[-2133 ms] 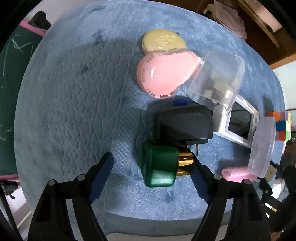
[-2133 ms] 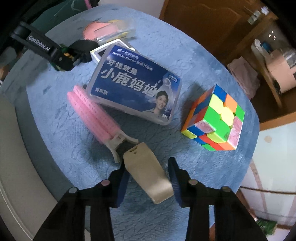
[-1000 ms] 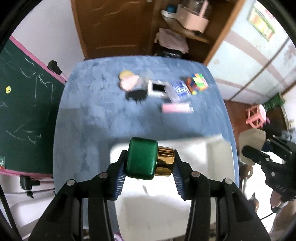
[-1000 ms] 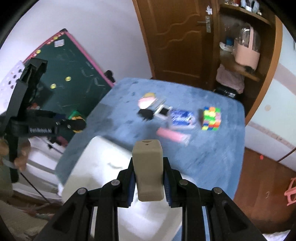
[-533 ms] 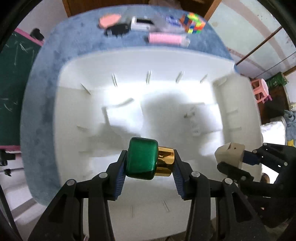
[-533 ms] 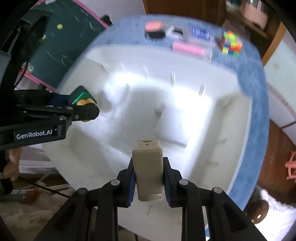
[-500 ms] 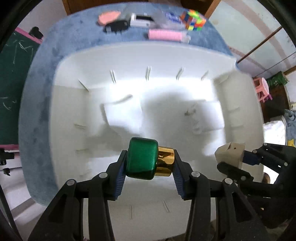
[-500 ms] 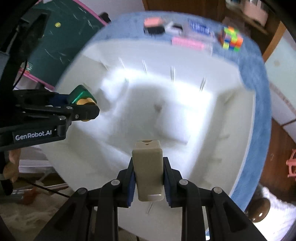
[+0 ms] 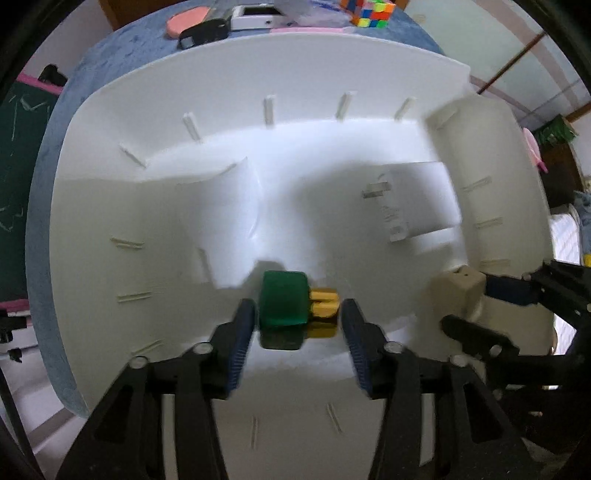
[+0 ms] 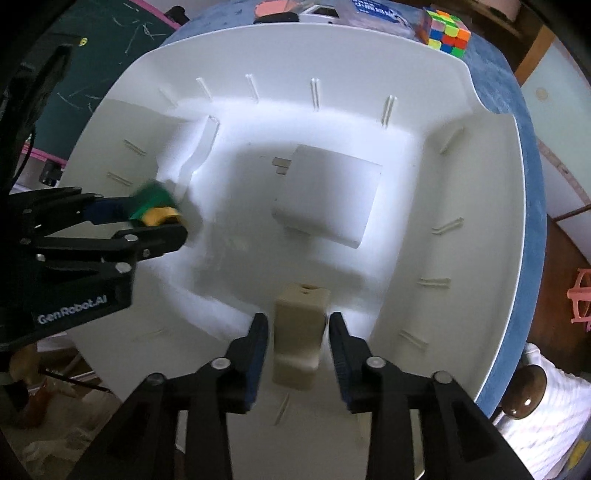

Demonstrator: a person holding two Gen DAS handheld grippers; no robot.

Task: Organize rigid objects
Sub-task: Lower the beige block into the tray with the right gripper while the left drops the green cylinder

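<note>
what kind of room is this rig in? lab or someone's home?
Most likely a home, perhaps a child's or family room. A wooden door stands behind the blue tablecloth, a green chalkboard with scribbles leans at the side, and a puzzle cube lies beyond the white bin.

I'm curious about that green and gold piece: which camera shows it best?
The left wrist view: the green piece sits centred between the left gripper's just-opened jaws. The right wrist view shows it small, blurred, at the edge.
</note>
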